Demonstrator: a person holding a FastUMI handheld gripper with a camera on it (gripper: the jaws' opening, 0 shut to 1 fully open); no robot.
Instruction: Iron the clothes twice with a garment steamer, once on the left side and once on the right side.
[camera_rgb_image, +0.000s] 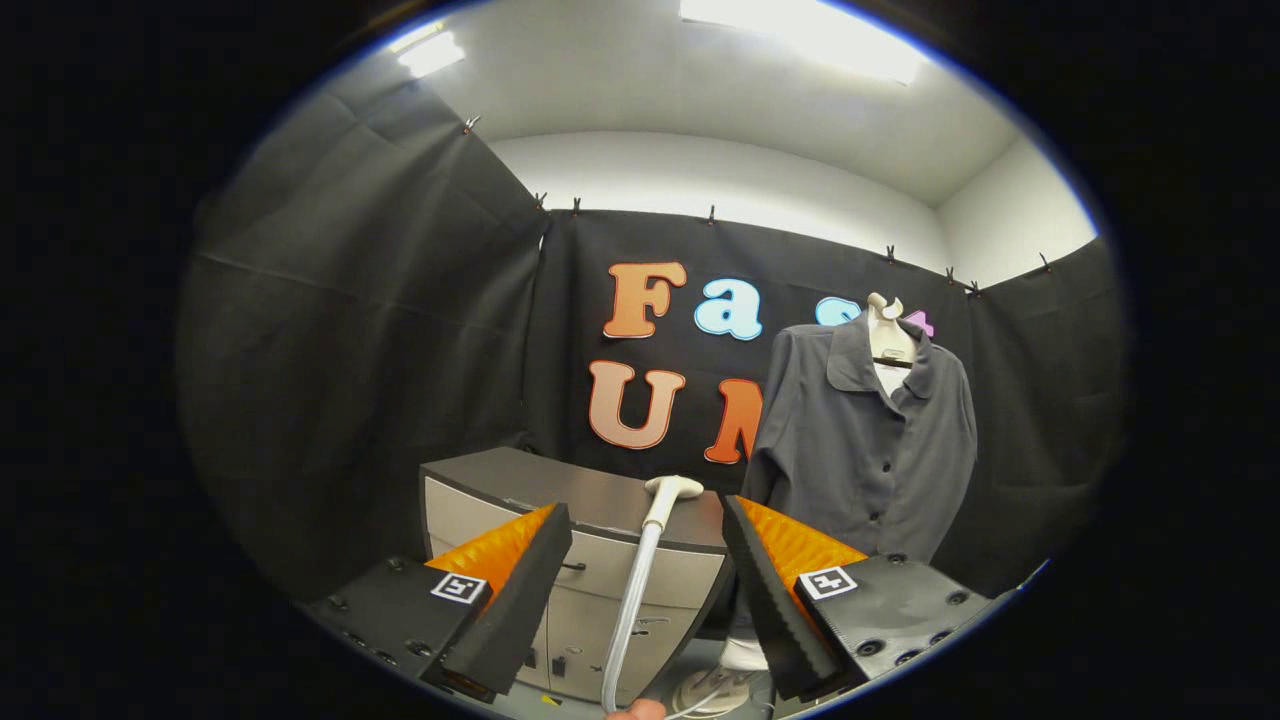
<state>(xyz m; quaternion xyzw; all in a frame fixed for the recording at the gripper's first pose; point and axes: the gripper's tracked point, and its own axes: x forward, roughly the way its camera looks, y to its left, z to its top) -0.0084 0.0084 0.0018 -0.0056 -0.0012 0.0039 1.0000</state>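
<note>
A grey button-up shirt (868, 440) hangs on a pale mannequin stand, beyond my right finger and to the right of a cabinet. The steamer's white head (673, 489) rests on the cabinet top, and its pale hose (632, 600) runs down from it between my two fingers. My gripper (648, 520) is open, its black foam pads (760, 590) wide apart with the hose in the gap, touching neither. The head lies just ahead of the fingertips.
A grey cabinet (520, 495) with drawers stands straight ahead, below and behind the fingers. The mannequin's white base (715, 685) sits on the floor by the cabinet's right side. Black cloth walls close the booth on all sides.
</note>
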